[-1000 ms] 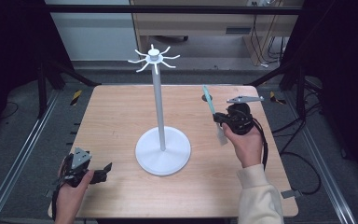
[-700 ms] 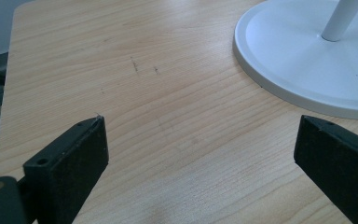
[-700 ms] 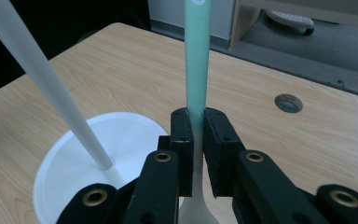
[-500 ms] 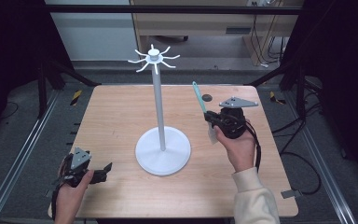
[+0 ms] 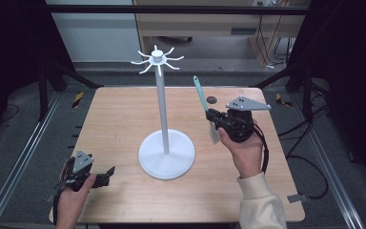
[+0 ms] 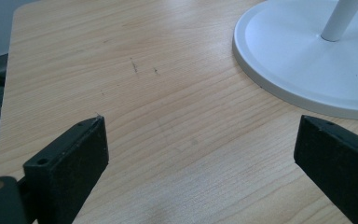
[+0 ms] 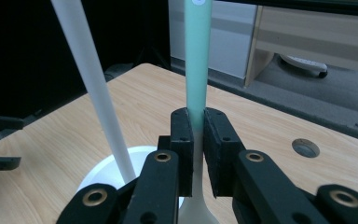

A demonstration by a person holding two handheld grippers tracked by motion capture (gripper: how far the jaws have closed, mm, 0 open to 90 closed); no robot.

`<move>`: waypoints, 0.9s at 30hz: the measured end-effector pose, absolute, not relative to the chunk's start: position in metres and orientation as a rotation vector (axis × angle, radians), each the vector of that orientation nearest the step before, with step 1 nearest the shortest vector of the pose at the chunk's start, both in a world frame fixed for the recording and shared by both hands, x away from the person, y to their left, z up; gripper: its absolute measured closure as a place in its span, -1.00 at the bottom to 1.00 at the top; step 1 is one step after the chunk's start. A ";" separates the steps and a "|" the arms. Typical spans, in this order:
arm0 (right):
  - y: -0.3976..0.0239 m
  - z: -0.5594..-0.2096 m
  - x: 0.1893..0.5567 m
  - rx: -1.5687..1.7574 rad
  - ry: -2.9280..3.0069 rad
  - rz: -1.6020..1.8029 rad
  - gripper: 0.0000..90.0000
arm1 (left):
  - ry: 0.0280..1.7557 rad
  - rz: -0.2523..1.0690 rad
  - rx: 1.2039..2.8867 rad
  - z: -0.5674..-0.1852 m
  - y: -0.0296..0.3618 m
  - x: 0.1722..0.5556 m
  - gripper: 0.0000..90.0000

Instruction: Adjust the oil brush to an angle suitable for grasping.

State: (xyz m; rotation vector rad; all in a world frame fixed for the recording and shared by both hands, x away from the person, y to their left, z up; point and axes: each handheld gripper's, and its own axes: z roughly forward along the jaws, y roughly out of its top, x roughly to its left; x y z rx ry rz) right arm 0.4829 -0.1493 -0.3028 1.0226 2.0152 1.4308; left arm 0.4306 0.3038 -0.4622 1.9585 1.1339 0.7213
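Right of white hook stand (image 5: 166,119): right gripper (image 5: 213,120) clamps spatula (image 5: 201,98) mid-handle, hanging hole upward, likely for hooking. Left gripper (image 5: 106,173), stand's near-left: jaws wide, empty.

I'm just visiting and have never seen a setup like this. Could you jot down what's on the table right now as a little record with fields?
Table: light wooden table
Centre piece: white stand, tall pole on a round base, hooks spreading at the top
Right gripper: jaws shut on a green-handled spatula, lifted off the table, handle pointing up
Spatula versus stand: apart, to the right of the pole, below the hooks
Left gripper: jaws open, nothing between them, low at the table's near left corner
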 end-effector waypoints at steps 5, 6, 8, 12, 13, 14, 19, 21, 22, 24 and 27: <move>-0.147 -0.298 0.479 0.995 2.007 1.453 0.84 | 1.133 0.723 1.958 -0.462 0.304 0.431 -0.94; -0.147 -0.297 0.478 0.993 2.007 1.459 0.84 | 1.134 0.721 1.957 -0.462 0.304 0.431 -0.94; -0.146 -0.296 0.477 0.990 2.007 1.468 0.84 | 1.135 0.720 1.957 -0.462 0.304 0.431 -0.94; -0.147 -0.294 0.476 0.983 1.996 1.500 0.84 | 1.135 0.720 1.956 -0.462 0.304 0.430 -0.94; -0.147 -0.293 0.476 0.980 1.995 1.504 0.84 | 1.135 0.720 1.956 -0.462 0.304 0.431 -0.94; -0.147 -0.292 0.475 0.976 1.992 1.511 0.84 | 1.136 0.719 1.957 -0.462 0.304 0.431 -0.94; -0.149 -0.285 0.471 0.958 1.984 1.544 0.84 | 1.141 0.722 1.955 -0.462 0.305 0.430 -0.94; -0.148 -0.283 0.468 0.951 1.981 1.551 0.84 | 1.141 0.723 1.955 -0.462 0.305 0.430 -0.94; -0.147 -0.282 0.468 0.942 1.982 1.550 0.84 | 1.141 0.722 1.954 -0.462 0.305 0.430 -0.94; -0.146 -0.280 0.466 0.934 1.975 1.550 0.84 | 1.141 0.717 1.953 -0.462 0.305 0.430 -0.94; -0.146 -0.279 0.464 0.932 1.969 1.553 0.84 | 1.139 0.714 1.952 -0.462 0.304 0.430 -0.94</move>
